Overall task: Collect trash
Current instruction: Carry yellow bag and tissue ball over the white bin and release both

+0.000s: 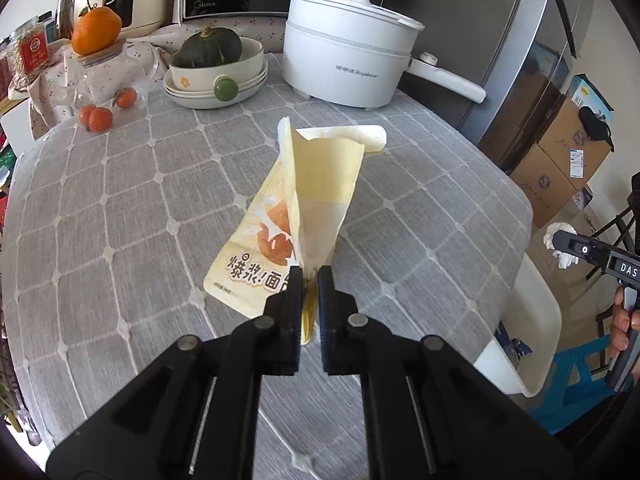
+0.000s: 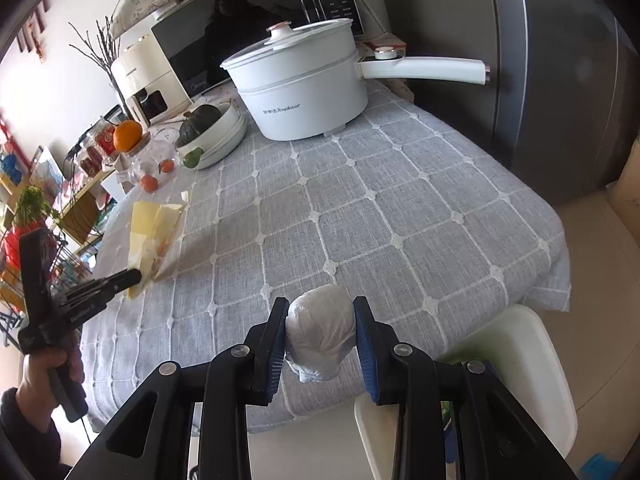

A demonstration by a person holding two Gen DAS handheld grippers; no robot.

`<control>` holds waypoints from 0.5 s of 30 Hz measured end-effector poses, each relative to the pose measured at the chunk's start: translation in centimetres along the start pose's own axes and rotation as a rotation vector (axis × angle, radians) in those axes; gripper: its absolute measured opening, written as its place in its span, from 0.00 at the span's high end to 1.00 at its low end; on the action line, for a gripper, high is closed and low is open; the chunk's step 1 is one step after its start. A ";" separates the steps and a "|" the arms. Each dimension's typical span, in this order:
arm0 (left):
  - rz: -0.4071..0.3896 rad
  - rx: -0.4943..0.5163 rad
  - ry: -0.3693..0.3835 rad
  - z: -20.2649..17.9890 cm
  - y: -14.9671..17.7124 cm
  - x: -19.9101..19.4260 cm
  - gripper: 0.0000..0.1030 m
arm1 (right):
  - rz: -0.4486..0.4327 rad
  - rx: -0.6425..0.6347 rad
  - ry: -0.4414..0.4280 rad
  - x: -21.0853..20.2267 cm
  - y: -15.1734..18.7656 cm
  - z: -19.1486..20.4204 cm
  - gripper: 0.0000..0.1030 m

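Note:
My left gripper (image 1: 309, 276) is shut on the near corner of a yellow snack wrapper (image 1: 280, 216) with orange pictures and Chinese print, lifting it off the grey checked tablecloth (image 1: 120, 220). The wrapper (image 2: 154, 232) and left gripper (image 2: 136, 278) also show at the left of the right wrist view. My right gripper (image 2: 321, 312) is shut on a crumpled white tissue ball (image 2: 321, 332), held above the table's near edge. The right gripper (image 1: 560, 240) with the tissue (image 1: 558, 234) shows at the right edge of the left wrist view. A white bin (image 2: 532, 360) stands beside the table, below the right gripper.
A white electric pot (image 1: 344, 60) with a long handle stands at the back of the table. Stacked bowls holding a dark squash (image 1: 210, 48) sit to its left, with small oranges (image 1: 98, 118) and a glass jar. A fridge (image 2: 560, 80) is on the right, and cardboard boxes (image 1: 560, 152) are on the floor.

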State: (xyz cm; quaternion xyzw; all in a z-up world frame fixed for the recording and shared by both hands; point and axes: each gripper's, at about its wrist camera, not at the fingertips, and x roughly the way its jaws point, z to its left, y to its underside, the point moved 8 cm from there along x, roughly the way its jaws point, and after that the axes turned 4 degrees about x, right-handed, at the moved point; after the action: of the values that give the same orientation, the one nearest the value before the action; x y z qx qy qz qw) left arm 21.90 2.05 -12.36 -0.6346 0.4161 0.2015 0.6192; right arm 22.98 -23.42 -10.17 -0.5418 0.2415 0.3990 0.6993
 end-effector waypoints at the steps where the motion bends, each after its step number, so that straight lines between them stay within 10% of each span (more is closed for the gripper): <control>1: -0.006 -0.004 0.012 -0.7 0.5 -0.8 0.92 | -0.007 0.004 -0.002 -0.7 0.1 0.0 0.68; 15: -0.087 0.055 0.218 -10.8 4.2 -6.5 0.92 | -0.048 0.043 0.067 -8.5 5.6 -3.9 0.68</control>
State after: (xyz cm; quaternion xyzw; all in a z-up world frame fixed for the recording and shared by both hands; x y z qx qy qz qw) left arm 12.10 -5.92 -8.32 -0.6530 0.4583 0.0926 0.5958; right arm 13.98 -29.16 -7.95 -0.5454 0.2602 0.3585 0.7116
